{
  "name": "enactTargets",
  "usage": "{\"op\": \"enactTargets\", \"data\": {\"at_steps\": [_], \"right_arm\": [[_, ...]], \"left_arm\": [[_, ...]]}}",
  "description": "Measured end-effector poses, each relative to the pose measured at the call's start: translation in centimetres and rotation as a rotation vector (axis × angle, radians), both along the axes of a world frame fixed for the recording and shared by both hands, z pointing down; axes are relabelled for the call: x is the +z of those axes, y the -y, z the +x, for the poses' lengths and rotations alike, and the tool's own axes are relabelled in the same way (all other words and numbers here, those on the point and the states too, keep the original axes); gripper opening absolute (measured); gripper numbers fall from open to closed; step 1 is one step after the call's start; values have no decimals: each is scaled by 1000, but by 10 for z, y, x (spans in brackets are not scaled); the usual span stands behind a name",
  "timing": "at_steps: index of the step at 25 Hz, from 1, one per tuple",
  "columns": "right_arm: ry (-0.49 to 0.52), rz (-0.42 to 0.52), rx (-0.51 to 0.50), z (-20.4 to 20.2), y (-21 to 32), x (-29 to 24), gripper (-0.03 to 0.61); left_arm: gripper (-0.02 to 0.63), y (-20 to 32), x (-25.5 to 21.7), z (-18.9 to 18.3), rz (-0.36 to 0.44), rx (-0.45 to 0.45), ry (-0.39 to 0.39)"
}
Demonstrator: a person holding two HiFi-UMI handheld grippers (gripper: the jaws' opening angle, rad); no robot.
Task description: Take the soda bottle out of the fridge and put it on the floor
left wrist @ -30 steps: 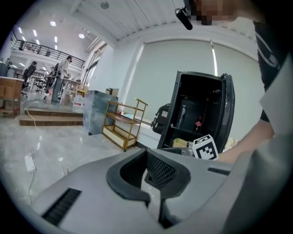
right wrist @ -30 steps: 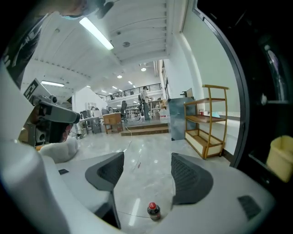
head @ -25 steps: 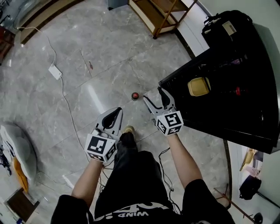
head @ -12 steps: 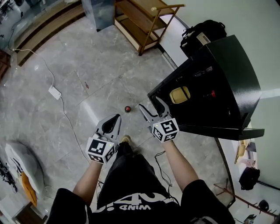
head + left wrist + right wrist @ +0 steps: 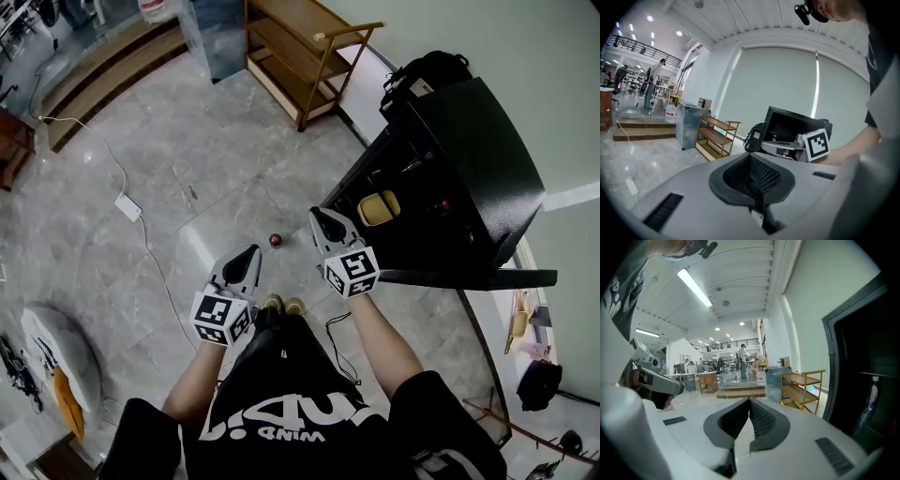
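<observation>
The soda bottle (image 5: 276,240) stands on the grey floor, seen from above as a small dark disc with a red cap, just ahead of the person's shoes. My left gripper (image 5: 252,252) (image 5: 751,157) hangs above the floor left of the bottle, shut and empty. My right gripper (image 5: 320,215) (image 5: 749,401) is to the bottle's right, beside the black fridge (image 5: 469,131) whose door stands open. Its jaws have just been closing and nothing is between them. Neither gripper touches the bottle.
Inside the fridge sit a yellowish container (image 5: 379,208) and a small red item (image 5: 445,204). A wooden shelf rack (image 5: 300,47) stands beyond it, a black bag (image 5: 422,70) behind the fridge. A white adapter with cable (image 5: 128,208) lies on the floor at left.
The right gripper's jaws, spread wide before, have closed with nothing in them. Both grippers have risen away from the floor. The bottle has stayed standing where it was.
</observation>
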State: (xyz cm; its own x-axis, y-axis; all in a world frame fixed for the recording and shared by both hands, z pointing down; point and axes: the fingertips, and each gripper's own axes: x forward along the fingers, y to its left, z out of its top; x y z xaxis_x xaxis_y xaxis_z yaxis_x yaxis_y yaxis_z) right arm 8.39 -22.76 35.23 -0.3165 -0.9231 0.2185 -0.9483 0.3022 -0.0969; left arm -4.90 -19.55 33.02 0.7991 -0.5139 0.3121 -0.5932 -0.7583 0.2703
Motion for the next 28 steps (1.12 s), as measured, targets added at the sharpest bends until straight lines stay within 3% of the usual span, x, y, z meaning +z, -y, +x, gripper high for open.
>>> {"op": "enactTargets", "data": {"at_steps": [3,10,19,28], "right_arm": [[6,16,9,5,-8,-18,25],[96,69,132,28,-59,-64,25],[86,47,88,9,-135,-95,25],[68,93,154,12,-148,-111,25]], "left_arm": [[8,-3,-13,-2,7,-18,-6],[8,-8,-40,-12,27,-46,-7],[8,-32,-67,-37,49,-56,-21],[8,-46,-67,-44,86,-79,-10]]}}
